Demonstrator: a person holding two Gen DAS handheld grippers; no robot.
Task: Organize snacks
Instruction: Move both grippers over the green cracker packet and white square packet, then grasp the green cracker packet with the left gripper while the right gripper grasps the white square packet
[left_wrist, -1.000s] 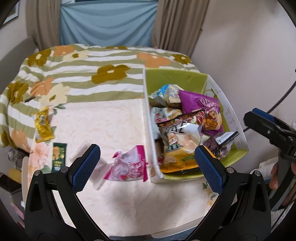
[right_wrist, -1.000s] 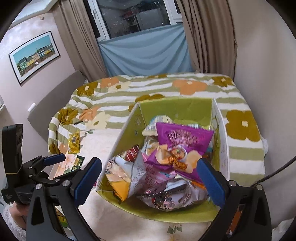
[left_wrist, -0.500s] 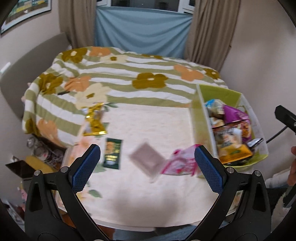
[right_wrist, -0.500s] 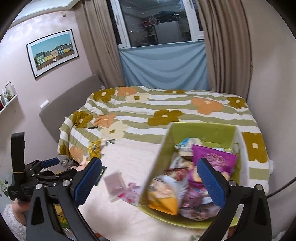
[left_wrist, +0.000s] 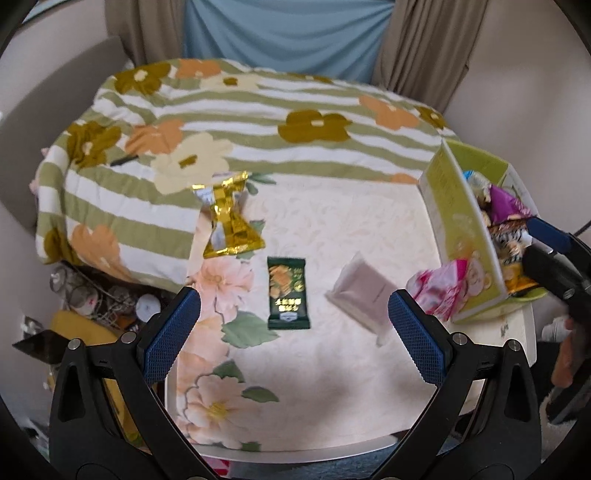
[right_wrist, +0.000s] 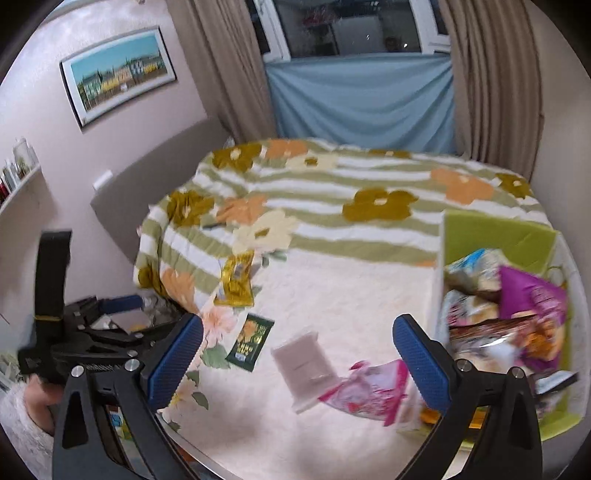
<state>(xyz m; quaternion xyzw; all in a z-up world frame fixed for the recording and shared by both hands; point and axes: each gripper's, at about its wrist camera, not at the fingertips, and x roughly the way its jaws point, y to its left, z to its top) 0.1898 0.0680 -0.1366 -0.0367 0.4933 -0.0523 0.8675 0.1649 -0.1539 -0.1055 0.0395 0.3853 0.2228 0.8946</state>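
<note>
Loose snacks lie on the cream tablecloth: a gold packet, a dark green packet, a pale mauve packet and a pink packet against the green box, which holds several snack bags. My left gripper hovers open above the table, nearest the dark green packet, with nothing between its fingers. My right gripper is open and empty too, above the mauve packet.
A bed with a green-striped flowered cover lies beyond the table. Clutter sits on the floor at the left. The table's near edge runs below the left gripper. A person's hand holds the right gripper.
Both grippers swung left, away from the green box, so the loose packets came into the middle of both views. Both stayed open and empty.
</note>
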